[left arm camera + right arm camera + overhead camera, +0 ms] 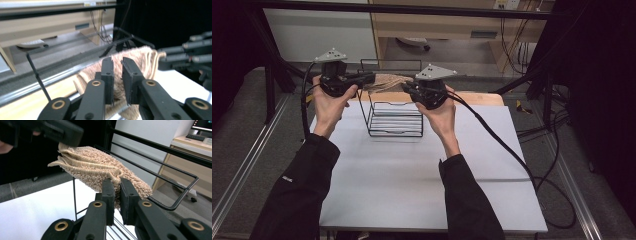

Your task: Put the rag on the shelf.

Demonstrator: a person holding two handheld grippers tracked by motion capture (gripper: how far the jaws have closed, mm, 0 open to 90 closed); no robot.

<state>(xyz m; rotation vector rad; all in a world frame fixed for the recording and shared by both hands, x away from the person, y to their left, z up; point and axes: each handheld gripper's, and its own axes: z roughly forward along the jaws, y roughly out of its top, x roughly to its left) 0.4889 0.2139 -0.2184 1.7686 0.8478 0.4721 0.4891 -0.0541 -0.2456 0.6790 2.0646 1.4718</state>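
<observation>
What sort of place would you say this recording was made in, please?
Probably a lab or office recording station: a white-topped table stands inside a black metal frame, loose cables hang by a light wooden desk, and a dark computer keyboard sits on another desk.

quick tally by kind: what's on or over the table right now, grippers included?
Grippers: 2, left gripper and right gripper, each shut on an end of the towel
Beige towel: 1, held over the rack
Black wire rack: 1, standing on the white table
Total: 4
</observation>
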